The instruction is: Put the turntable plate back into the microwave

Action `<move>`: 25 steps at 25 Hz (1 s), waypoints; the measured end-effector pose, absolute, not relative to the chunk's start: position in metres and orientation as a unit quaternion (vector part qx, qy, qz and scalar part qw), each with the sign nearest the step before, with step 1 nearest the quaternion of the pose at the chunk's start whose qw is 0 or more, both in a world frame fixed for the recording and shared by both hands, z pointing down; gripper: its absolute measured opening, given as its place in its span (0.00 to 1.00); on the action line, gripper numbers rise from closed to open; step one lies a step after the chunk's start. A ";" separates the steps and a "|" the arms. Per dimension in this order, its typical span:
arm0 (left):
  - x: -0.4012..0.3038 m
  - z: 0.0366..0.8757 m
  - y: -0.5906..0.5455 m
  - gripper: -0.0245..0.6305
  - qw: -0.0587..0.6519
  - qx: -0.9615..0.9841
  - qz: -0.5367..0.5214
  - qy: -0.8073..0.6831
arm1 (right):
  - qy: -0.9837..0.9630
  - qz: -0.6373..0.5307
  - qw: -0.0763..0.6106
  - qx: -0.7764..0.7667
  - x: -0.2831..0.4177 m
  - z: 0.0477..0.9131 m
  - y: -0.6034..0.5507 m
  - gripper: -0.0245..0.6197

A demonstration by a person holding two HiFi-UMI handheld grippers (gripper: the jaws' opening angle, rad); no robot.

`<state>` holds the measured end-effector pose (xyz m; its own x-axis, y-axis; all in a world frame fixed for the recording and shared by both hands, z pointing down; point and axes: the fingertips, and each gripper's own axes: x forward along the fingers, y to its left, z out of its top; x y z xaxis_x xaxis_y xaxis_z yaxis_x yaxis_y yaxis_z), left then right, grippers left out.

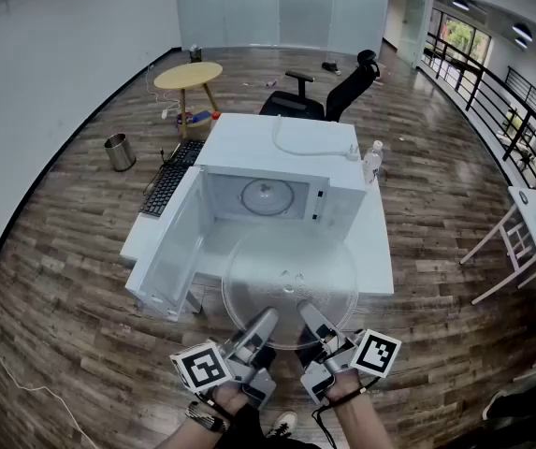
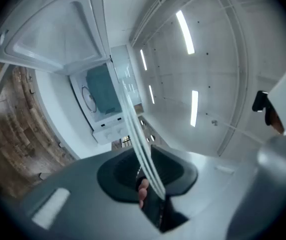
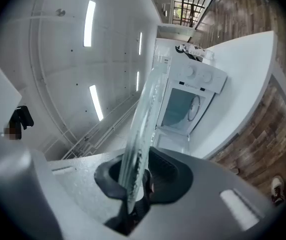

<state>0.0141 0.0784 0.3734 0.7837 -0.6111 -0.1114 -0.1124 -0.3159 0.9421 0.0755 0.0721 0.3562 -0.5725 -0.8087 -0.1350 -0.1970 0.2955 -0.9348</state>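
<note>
Far to the left of the left claw (image 1: 264, 322), well apart: a bin (image 1: 118, 151) on the floor and a keyboard (image 1: 166, 181) at the far left edge of the tabletop (image 1: 376, 255). Ahead and left of this claw: the door (image 1: 169, 251) of the microwave (image 1: 282, 171), swung wide open.

Pinched in the left claw: the near rim of the plate (image 1: 289, 279). In the left gripper view, jaws pressed on the glass edge (image 2: 133, 129) from both sides. Just to the right, pinched in the right claw (image 1: 311, 316) in the same way: the same rim, with the glass (image 3: 145, 119) going up between the jaws in the right gripper view.

Held about level ahead of both claws, above the tabletop and in front of the open cavity, not yet inside. Straight ahead of the claws, inside the cavity: a round ring (image 1: 268, 196). On top of the microwave: a white cable (image 1: 310, 150). Ahead and right of the right claw, just beside the microwave: a bottle (image 1: 372, 162).
</note>
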 end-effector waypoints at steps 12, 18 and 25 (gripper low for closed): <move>-0.005 0.346 0.060 0.15 0.514 0.805 -0.212 -0.208 | 0.730 -0.487 0.336 -0.341 0.057 0.333 0.058 0.11; -0.014 0.338 0.034 0.15 0.518 0.811 -0.195 -0.189 | 0.717 -0.485 0.353 -0.357 0.049 0.328 0.036 0.11; -0.022 0.337 0.009 0.15 0.523 0.812 -0.184 -0.180 | 0.711 -0.483 0.357 -0.366 0.042 0.328 0.013 0.11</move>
